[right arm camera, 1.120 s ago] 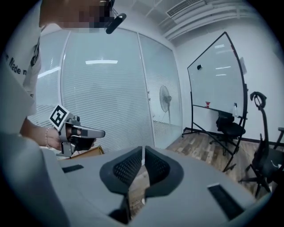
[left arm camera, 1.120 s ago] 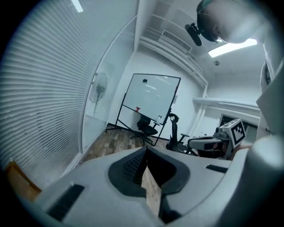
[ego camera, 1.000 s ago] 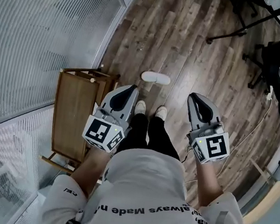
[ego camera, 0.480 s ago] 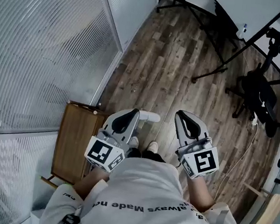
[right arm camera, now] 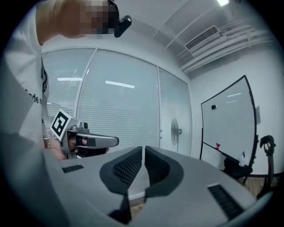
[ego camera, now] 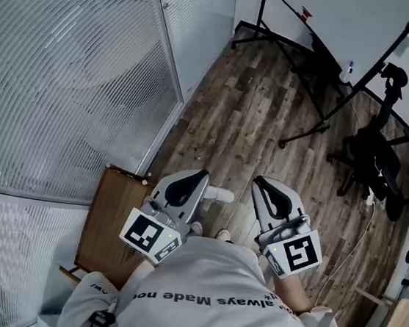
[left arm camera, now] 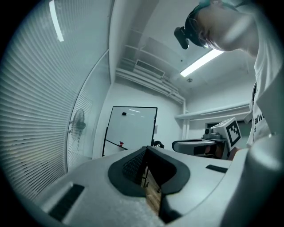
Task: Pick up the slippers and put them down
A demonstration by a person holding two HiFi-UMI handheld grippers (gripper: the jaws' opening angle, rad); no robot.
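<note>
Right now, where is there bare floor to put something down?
The wide brown plank floor ahead, between the ribbed glass wall and the black whiteboard stand, is bare. Crowded: by the black office chair and around the white slipper.

A slipper (ego camera: 220, 195) lies on the floor (ego camera: 253, 128), right of a stand (ego camera: 111, 218).

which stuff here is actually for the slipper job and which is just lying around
For the job:
- white slipper, on the floor
- left gripper, fingers together, empty
- right gripper, fingers together, empty

Just lying about:
- wooden rack
- whiteboard
- office chair
- fan behind the glass
</note>
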